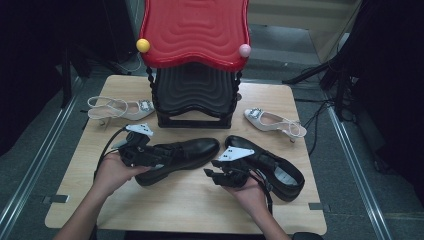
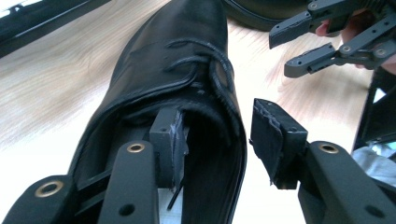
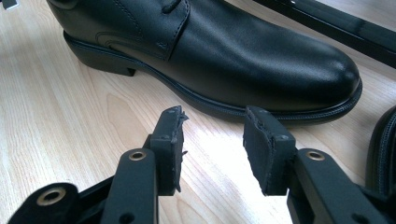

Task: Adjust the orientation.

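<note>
Two black leather lace-up shoes lie on the wooden table [image 1: 190,210]. The left shoe [image 1: 192,150] points its toe right. My left gripper [image 1: 162,156] is at its heel end. In the left gripper view this gripper [image 2: 219,123] stands open astride the shoe's collar [image 2: 233,140], one jaw inside the opening and one outside, not pressed together. My right gripper [image 1: 209,174] hovers open just in front of that shoe's toe [image 3: 327,65] with nothing between its fingers [image 3: 170,140]; it also appears far off [image 2: 280,52]. The second shoe [image 1: 277,167] lies behind the right hand.
A black stand with a red wavy top [image 1: 195,30] rises at the table's back middle, its base bar [image 3: 336,23] close behind the shoes. One white strappy shoe [image 1: 117,107] lies at back left, another [image 1: 272,120] at back right. Bare wood spreads along the front edge.
</note>
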